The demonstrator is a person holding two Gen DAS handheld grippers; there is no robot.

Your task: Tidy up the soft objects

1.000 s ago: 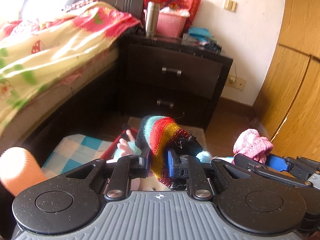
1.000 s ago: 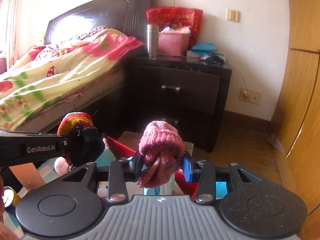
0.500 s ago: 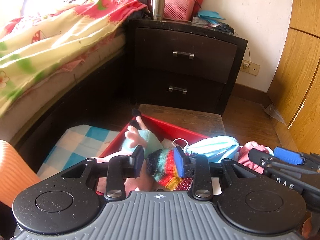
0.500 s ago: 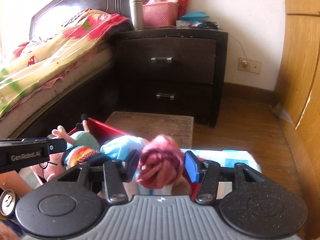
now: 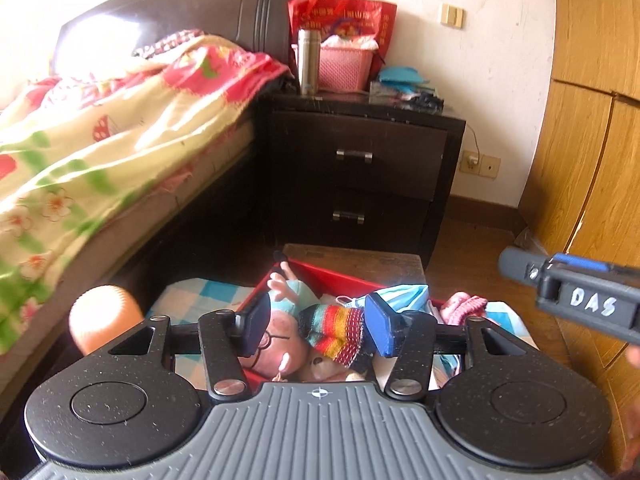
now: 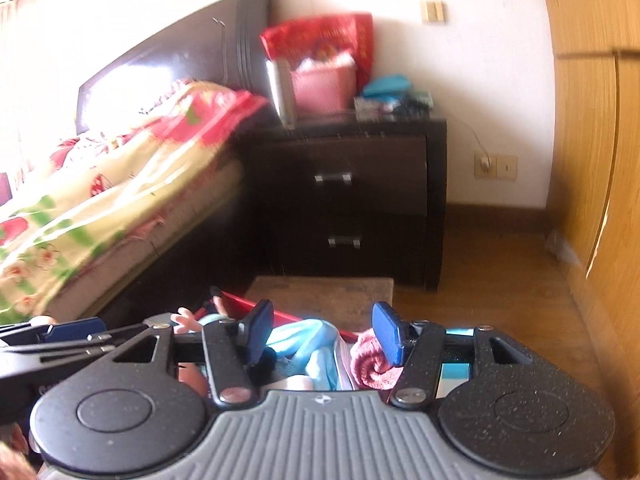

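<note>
A red box (image 5: 320, 274) on the floor holds soft things: a rainbow striped knit item (image 5: 334, 326), a doll with glasses (image 5: 276, 344), a light blue cloth (image 5: 400, 296) and a pink knit hat (image 5: 464, 306). My left gripper (image 5: 318, 322) is open just above the striped item. My right gripper (image 6: 324, 336) is open above the box, with the pink hat (image 6: 370, 364) lying under its right finger and the blue cloth (image 6: 308, 340) between the fingers. The right gripper also shows at the right of the left wrist view (image 5: 576, 292).
A bed with a flowered quilt (image 5: 100, 140) runs along the left. A dark nightstand (image 5: 360, 172) stands behind the box, with a flask (image 5: 308, 60) and pink basket (image 5: 344, 66) on top. A wooden wardrobe (image 5: 592, 160) is at the right. A checked cloth (image 5: 200, 294) lies under the box.
Both grippers lowered their knit items into the red box and opened. The striped item and the pink hat now lie in the box, and both grippers have pulled back.
</note>
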